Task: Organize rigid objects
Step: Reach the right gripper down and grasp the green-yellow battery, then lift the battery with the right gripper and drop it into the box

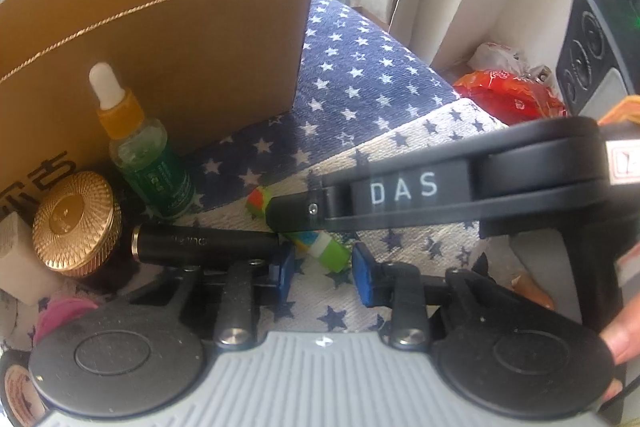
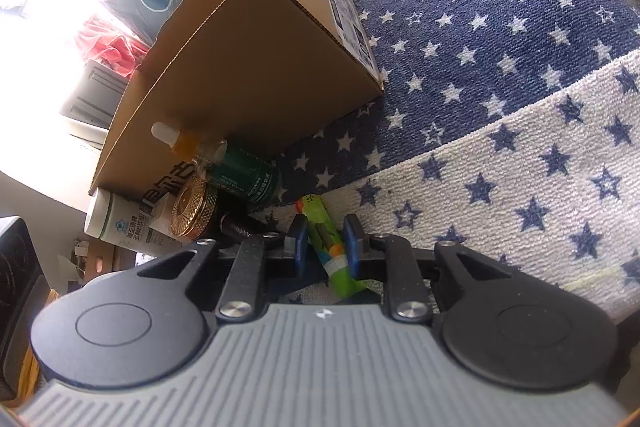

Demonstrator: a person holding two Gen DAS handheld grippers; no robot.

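Right gripper (image 2: 323,247) – jaws clamped on a green marker (image 2: 338,267) lying on the star-print cloth (image 2: 520,167), blue pads tight on both sides of it. Left gripper (image 1: 322,269) – jaws nearly closed but nothing between them, pads apart over the cloth; a black tube (image 1: 208,247) lies just beside its left pad. Behind that: gold-lidded jar (image 1: 76,223), green dropper bottle (image 1: 140,143) w/ white tip, both up against the open cardboard box (image 1: 180,35). A white bottle (image 2: 120,223) lies on its side by the box. A fingertip (image 1: 624,335) shows at the lower right edge of the left view.
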